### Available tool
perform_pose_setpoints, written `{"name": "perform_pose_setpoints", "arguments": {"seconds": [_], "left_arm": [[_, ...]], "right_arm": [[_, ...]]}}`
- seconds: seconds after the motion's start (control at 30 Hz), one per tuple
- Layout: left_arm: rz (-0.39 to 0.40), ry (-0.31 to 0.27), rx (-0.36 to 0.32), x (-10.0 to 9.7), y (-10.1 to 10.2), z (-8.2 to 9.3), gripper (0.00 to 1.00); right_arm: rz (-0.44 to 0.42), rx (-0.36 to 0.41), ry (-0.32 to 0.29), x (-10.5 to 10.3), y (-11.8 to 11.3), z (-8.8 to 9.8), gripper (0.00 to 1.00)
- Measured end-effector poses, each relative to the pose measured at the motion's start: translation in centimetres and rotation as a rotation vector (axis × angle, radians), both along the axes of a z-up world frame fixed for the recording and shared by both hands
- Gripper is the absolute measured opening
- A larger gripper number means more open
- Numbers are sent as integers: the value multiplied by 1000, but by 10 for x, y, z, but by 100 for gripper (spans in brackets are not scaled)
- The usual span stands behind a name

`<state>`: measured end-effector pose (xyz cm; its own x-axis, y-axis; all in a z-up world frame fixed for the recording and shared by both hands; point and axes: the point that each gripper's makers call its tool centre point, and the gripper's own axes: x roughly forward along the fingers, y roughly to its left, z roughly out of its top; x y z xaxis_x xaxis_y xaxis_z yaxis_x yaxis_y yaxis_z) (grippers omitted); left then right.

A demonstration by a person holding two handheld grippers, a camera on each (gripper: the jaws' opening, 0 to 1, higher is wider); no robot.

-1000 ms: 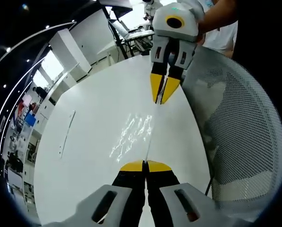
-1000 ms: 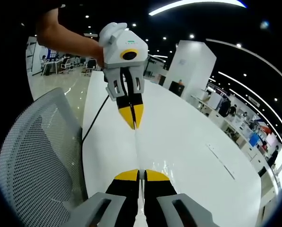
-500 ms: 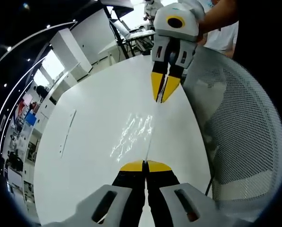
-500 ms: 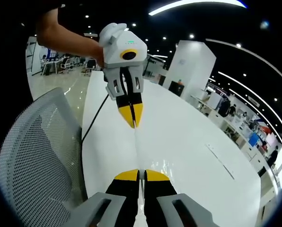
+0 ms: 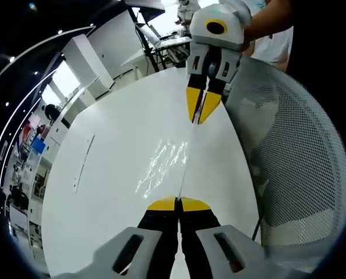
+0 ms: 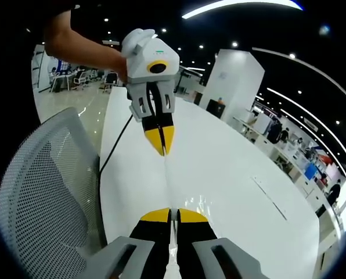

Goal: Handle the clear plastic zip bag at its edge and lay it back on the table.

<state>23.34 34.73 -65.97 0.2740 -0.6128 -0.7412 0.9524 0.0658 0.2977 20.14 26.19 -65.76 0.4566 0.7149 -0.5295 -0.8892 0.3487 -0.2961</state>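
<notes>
The clear plastic zip bag [image 5: 163, 163] is stretched between my two grippers above the white table [image 5: 103, 186]. It reads as a thin taut edge line with glints beside it. In the left gripper view my left gripper [image 5: 177, 202] is shut on the near end of that edge, and my right gripper [image 5: 198, 119] is shut on the far end, held by a person's hand. The right gripper view mirrors this: my right gripper [image 6: 172, 214] pinches the bag [image 6: 168, 183] near the camera, and my left gripper [image 6: 163, 151] pinches it farther off. How much of the bag touches the table is unclear.
A grey mesh chair [image 5: 295, 151] stands close against the table's edge, on the left in the right gripper view [image 6: 39, 192]. A narrow slot [image 5: 82, 163] runs in the tabletop away from the bag. Office desks and people fill the background.
The opposite gripper has edged slightly upward in each view. Both stay shut on the bag's edge, which remains taut.
</notes>
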Motion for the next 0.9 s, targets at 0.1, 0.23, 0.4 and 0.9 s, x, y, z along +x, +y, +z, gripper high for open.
{"name": "perform_pose_setpoints", "arguments": {"seconds": [0.1, 0.23, 0.4, 0.9], "left_arm": [[1, 0, 1, 0, 0, 0, 0], [4, 0, 1, 1, 1, 0, 0], [5, 0, 1, 1, 1, 0, 0], [12, 0, -2, 3, 3, 0, 0]], "right_arm": [[0, 0, 1, 0, 0, 0, 0], [-2, 2, 0, -1, 0, 0, 0], [-3, 2, 0, -1, 0, 0, 0], [-7, 1, 0, 0, -3, 0, 0]]}}
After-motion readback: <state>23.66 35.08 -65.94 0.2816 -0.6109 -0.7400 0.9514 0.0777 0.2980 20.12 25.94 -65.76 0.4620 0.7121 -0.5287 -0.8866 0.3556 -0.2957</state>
